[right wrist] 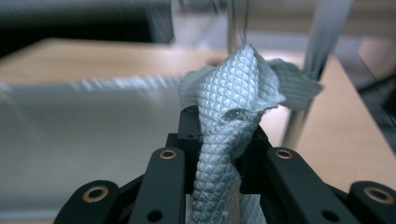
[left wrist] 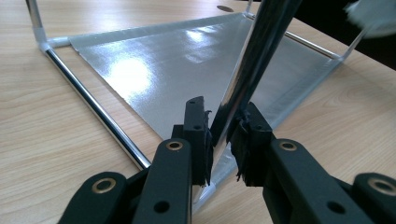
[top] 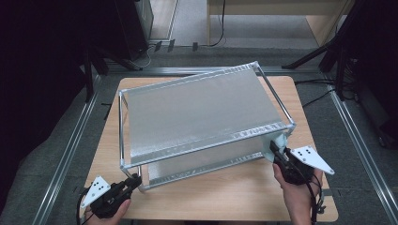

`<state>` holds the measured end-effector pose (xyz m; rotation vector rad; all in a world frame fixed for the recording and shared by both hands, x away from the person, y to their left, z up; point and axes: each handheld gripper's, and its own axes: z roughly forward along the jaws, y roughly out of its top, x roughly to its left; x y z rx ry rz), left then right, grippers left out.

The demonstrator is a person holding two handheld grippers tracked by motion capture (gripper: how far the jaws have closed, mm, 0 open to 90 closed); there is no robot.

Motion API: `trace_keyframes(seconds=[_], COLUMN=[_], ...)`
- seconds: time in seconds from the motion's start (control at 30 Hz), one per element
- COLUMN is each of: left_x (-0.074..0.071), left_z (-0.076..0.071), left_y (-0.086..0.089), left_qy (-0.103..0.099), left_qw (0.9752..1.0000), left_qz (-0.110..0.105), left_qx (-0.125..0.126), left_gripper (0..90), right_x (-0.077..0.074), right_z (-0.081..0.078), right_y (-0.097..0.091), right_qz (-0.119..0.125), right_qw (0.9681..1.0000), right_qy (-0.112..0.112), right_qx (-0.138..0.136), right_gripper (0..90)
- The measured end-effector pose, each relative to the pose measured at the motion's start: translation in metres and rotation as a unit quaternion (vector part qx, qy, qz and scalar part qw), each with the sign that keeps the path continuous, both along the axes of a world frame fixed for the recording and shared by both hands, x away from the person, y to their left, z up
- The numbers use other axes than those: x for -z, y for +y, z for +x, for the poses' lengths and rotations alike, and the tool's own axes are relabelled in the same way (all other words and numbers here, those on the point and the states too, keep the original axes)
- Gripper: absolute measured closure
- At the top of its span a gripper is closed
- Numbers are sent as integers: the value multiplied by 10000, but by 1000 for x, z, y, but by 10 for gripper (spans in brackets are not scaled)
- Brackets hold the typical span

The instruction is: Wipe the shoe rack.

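Left gripper [left wrist: 219,135] clamped on chrome post [left wrist: 254,70] of silver two-tier rack [top: 197,112]; right gripper [right wrist: 219,140] pinching pale waffle-textured cloth [right wrist: 233,93] between its fingers.

Both hands come in low at the table's near edge: left gripper [top: 133,180] clamped tight, right gripper [top: 276,152] pinched shut, pointing forward.

Both grippers: black body, two black jaws on linked arms w/ brass-ringed pivot holes. Left gripper [top: 126,186] and right gripper [top: 277,153] each carry a grey three-cornered plate w/ black dots. Black cable trails from each. Forearms bare, no sleeves visible.
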<state>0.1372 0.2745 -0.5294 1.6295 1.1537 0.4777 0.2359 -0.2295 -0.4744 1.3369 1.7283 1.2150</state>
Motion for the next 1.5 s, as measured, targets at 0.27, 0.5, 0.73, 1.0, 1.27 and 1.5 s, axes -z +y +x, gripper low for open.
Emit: trace_keyframes(seconds=[0.27,0.5,0.73,1.0,1.27,1.5], left_x=[0,0,1,1,1,0], left_z=[1,0,-2,-5,-5,-5], left_y=[1,-4,-33,-51,-49,-44], left_qy=[22,33,-26,-88,-80,-60], left_qw=[10000,9999,9973,9930,9929,9936], left_qz=[-47,-67,-49,46,22,65], left_qx=[40,145,734,1174,1184,1122], left_gripper=[767,767,768,774,774,775], right_x=[56,45,29,58,72,68], right_z=[23,21,11,15,2,4], right_y=[-23,-23,-3,51,101,76], right_qz=[356,494,351,-150,-579,-842], right_qw=[9850,9883,9968,9938,9797,9801], right_qy=[1621,1324,631,996,1007,1005], right_qx=[471,573,348,-464,-1634,-1492], right_gripper=[759,763,764,753,546,631])
